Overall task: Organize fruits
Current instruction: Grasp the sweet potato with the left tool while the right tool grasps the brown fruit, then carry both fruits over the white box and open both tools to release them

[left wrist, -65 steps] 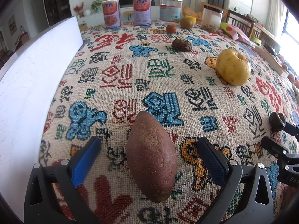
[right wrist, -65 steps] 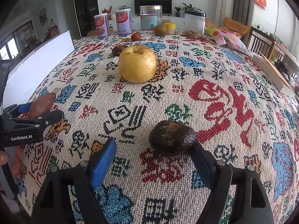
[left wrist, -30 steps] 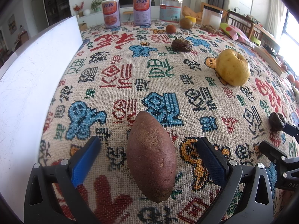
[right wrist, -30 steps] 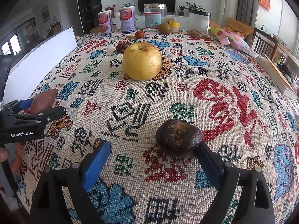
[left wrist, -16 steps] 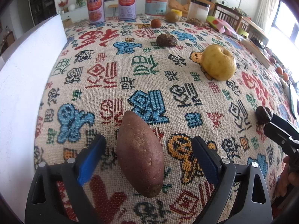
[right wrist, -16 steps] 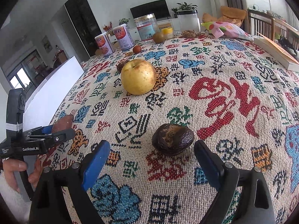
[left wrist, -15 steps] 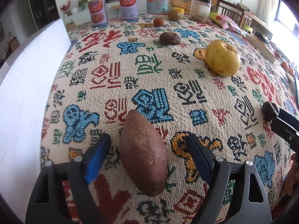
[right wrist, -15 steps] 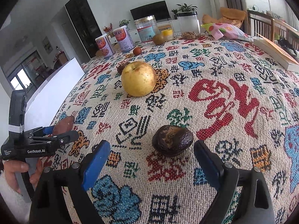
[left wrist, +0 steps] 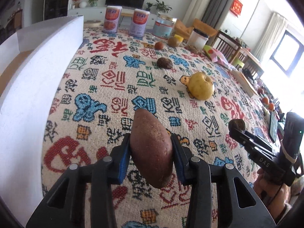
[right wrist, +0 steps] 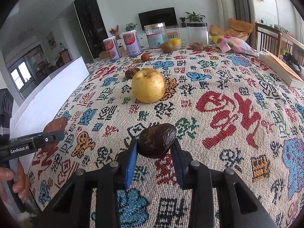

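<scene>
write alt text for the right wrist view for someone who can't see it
The right gripper fingers clamp a dark wrinkled fruit above a patterned tablecloth. Beyond it sits a yellow apple; at left, the left gripper holds a sweet potato beside a white board.

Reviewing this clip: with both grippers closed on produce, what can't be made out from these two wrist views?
- Left wrist view: underside of the sweet potato, hidden by its own bulk and the closing left gripper.
- Left wrist view: dark wrinkled fruit, half hidden behind the right gripper.
- Right wrist view: second dark fruit, partly behind the yellow apple.
- Both views: can labels too small to read.
- White board: what lies behind it.
</scene>
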Action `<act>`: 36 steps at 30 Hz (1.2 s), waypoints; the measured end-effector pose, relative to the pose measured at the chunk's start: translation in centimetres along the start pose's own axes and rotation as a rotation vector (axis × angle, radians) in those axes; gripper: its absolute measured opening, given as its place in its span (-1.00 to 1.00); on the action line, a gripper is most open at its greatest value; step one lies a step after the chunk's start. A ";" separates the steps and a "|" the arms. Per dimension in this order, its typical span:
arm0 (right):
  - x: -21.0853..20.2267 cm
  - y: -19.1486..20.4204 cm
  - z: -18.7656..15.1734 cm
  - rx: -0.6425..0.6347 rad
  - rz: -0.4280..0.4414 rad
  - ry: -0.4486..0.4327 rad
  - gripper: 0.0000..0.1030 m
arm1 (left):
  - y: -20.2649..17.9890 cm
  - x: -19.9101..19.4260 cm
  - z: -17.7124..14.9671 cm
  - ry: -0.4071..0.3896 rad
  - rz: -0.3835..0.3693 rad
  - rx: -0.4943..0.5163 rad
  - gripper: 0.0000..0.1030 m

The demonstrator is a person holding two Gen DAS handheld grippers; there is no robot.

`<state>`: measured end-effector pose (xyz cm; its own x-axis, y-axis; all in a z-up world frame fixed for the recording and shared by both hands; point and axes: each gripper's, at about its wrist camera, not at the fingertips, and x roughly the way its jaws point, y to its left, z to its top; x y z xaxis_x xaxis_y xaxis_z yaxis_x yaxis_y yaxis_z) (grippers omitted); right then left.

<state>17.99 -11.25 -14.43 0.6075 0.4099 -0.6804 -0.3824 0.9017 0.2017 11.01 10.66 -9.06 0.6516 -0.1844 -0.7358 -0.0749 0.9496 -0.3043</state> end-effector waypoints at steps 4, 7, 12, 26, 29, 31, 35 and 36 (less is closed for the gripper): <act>-0.6 2.4 0.0 0.015 0.097 0.022 -0.32 | 1.6 -6.7 1.0 -0.046 -0.090 -0.062 -0.20; -1.1 6.9 1.0 -0.028 0.196 0.040 -0.32 | 4.2 -11.9 2.4 -0.116 -0.099 -0.102 -0.20; -2.0 18.3 5.9 -0.175 0.419 0.039 -0.32 | 11.0 -15.9 4.9 -0.192 0.113 -0.168 -0.20; 6.7 38.4 6.2 -0.440 0.520 0.255 -0.30 | 22.9 -12.4 1.4 -0.052 0.508 -0.343 -0.04; 6.2 37.8 6.3 -0.420 0.531 0.230 -0.05 | 21.6 -13.4 1.6 -0.131 0.577 -0.319 0.81; 4.8 35.9 6.6 -0.390 0.529 0.158 0.32 | 19.7 -14.7 1.9 -0.229 0.578 -0.286 0.84; 1.4 29.2 6.8 -0.370 0.389 -0.032 0.80 | 14.2 -15.7 2.7 -0.338 0.501 -0.188 0.87; 0.7 27.1 6.6 -0.362 0.340 -0.067 0.85 | 12.5 -15.7 2.8 -0.359 0.466 -0.162 0.89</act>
<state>12.66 14.43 -4.78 0.4451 0.6909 -0.5697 -0.7767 0.6145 0.1385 1.95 26.15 0.33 0.7345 0.3650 -0.5721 -0.5089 0.8539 -0.1087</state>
